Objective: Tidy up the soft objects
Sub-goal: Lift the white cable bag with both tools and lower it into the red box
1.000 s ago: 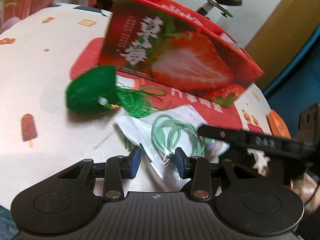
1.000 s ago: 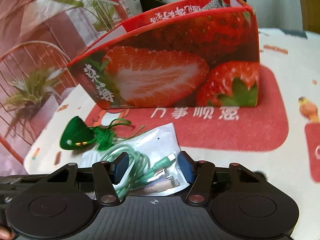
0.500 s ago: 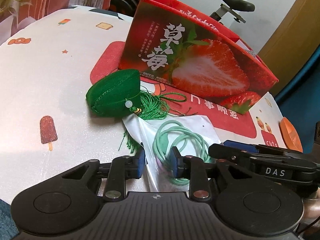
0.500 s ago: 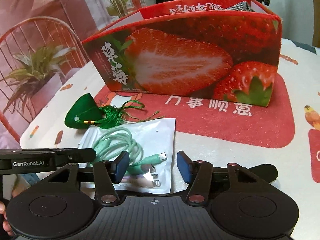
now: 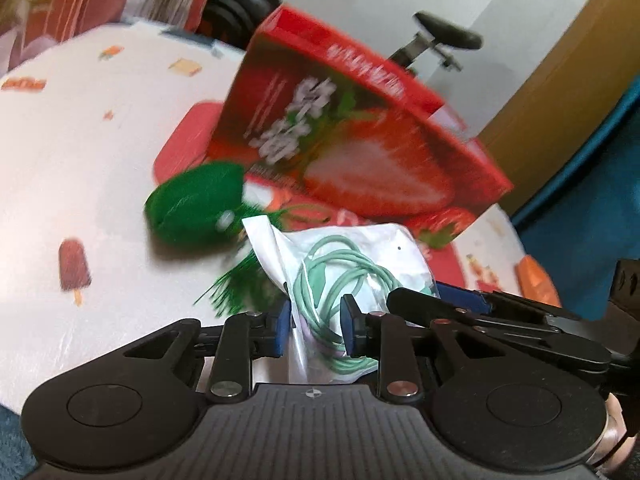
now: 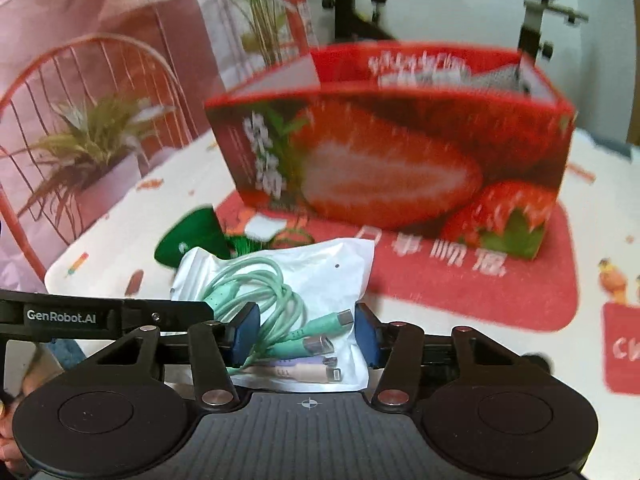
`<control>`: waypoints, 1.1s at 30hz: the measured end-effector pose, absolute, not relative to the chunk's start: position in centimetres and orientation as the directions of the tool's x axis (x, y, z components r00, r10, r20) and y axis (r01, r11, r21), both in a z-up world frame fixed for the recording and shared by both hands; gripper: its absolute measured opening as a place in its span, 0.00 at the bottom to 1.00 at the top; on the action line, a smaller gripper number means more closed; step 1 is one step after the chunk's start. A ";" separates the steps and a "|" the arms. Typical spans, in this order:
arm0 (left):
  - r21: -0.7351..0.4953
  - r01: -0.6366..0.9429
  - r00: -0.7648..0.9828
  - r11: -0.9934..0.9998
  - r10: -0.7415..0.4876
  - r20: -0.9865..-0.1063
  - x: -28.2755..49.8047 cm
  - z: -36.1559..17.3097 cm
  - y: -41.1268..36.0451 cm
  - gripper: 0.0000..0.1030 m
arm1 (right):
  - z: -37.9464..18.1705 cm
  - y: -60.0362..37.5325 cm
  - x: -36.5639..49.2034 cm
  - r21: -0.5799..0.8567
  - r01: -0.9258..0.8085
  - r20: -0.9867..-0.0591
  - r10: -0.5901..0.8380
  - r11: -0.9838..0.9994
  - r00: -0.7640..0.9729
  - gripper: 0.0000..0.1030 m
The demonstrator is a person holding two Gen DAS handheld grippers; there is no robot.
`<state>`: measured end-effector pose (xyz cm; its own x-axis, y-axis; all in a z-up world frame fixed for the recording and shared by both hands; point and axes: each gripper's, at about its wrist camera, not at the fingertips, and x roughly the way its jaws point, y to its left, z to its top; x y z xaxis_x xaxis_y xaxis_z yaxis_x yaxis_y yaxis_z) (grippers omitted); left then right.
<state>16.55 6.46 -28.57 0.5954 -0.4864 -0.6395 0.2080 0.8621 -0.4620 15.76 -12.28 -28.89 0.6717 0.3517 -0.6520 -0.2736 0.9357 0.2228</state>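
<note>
A white plastic bag of mint-green cables (image 5: 360, 248) (image 6: 320, 272) is lifted off the table, crumpled and partly upright. My left gripper (image 5: 316, 328) is shut on its near end, the pads pinching plastic and cable. From the other side my right gripper (image 6: 306, 336) closes its jaws, and both pads press into the bag's sides around the cable plugs. A green tasselled sachet (image 5: 196, 204) (image 6: 188, 236) lies on the table just behind the bag. Beyond it stands the open red strawberry box (image 5: 360, 140) (image 6: 392, 160), with grey fabric showing inside.
The table wears a white printed cloth (image 5: 80, 160) with a red mat (image 6: 460, 280) under the box. A red wire chair (image 6: 80, 80) and a potted plant (image 6: 88, 148) stand at the left edge; an exercise bike is behind the box.
The cable bag has come up off the table and crumpled between both grippers. Both jaws have narrowed onto it. The views have tilted and blurred.
</note>
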 end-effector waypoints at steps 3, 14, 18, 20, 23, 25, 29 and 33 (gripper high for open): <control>-0.453 0.248 0.631 0.856 -0.498 -0.595 15.9 -27.3 6.2 0.27 | -27.4 -12.4 14.8 0.179 -0.286 -0.617 0.334 0.941 0.712 0.46; -0.383 0.351 0.725 0.854 -0.507 -0.466 16.1 -21.9 5.6 0.27 | -22.7 -12.4 14.8 0.113 -0.321 -0.503 0.332 0.941 0.798 0.46; -0.355 0.380 0.751 0.854 -0.509 -0.422 17.7 -19.3 5.0 0.27 | -20.4 -12.7 16.0 0.115 -0.321 -0.459 0.336 0.940 0.822 0.46; -0.343 0.388 0.759 0.855 -0.508 -0.407 18.8 -18.2 4.5 0.27 | -19.3 -13.0 16.9 0.113 -0.318 -0.441 0.334 0.941 0.833 0.46; -0.324 0.401 0.774 0.857 -0.506 -0.381 20.6 -16.7 4.0 0.27 | -17.7 -13.2 18.4 0.093 -0.311 -0.410 0.321 0.946 0.854 0.46; -0.312 0.404 0.780 0.860 -0.502 -0.374 22.2 -16.0 3.5 0.27 | -16.8 -13.2 19.6 0.068 -0.307 -0.397 0.308 0.949 0.865 0.46; -0.322 0.407 0.767 0.855 -0.511 -0.388 25.7 -16.1 3.0 0.27 | -16.2 -13.8 23.0 0.060 -0.284 -0.404 0.283 0.957 0.870 0.46; -0.331 0.411 0.735 0.849 -0.524 -0.431 29.1 -17.4 2.2 0.27 | -17.3 -14.7 26.4 0.104 -0.227 -0.431 0.249 0.968 0.867 0.46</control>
<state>29.13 2.22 -17.44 0.7350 -0.5236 -0.4308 0.4110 0.8494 -0.3310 26.37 -14.71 -17.30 0.8674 0.2495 -0.4307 -0.2271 0.9684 0.1035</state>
